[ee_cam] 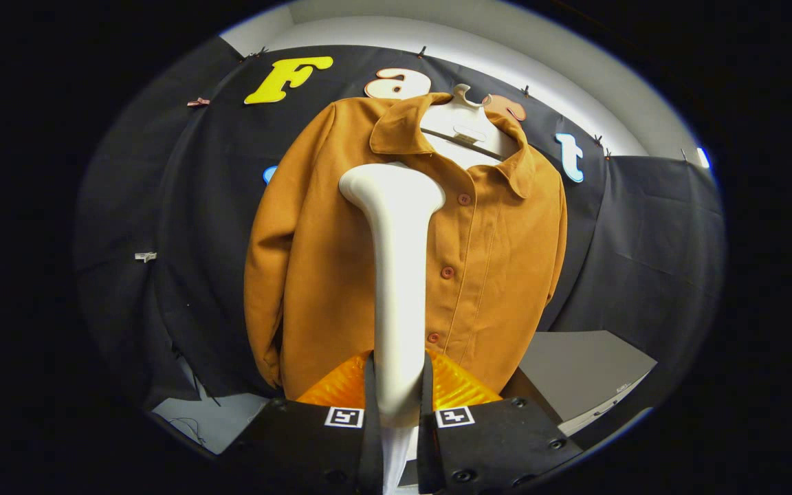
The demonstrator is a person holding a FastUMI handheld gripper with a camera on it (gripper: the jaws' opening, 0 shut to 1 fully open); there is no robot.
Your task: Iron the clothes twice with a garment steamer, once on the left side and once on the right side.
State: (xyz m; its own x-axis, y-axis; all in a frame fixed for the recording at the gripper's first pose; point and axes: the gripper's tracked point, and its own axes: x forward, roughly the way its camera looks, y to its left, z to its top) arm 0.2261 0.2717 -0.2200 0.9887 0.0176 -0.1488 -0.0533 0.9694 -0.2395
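A brown button-up jacket (506, 261) hangs on a white hanger (463, 120) against the black cloth wall, straight ahead of me. My gripper (399, 395) is shut on the handle of a white garment steamer (399, 275), which stands upright between the fingers. Its wide head (390, 187) sits in front of the jacket's upper chest, just left of the row of buttons (447, 272). Whether the head touches the fabric I cannot tell. The steamer hides the strip of jacket behind it.
A grey tabletop (585, 368) lies below the jacket's hem to the right. A lighter surface with a thin cable (193, 421) shows low on the left. Black cloth surrounds the jacket on both sides.
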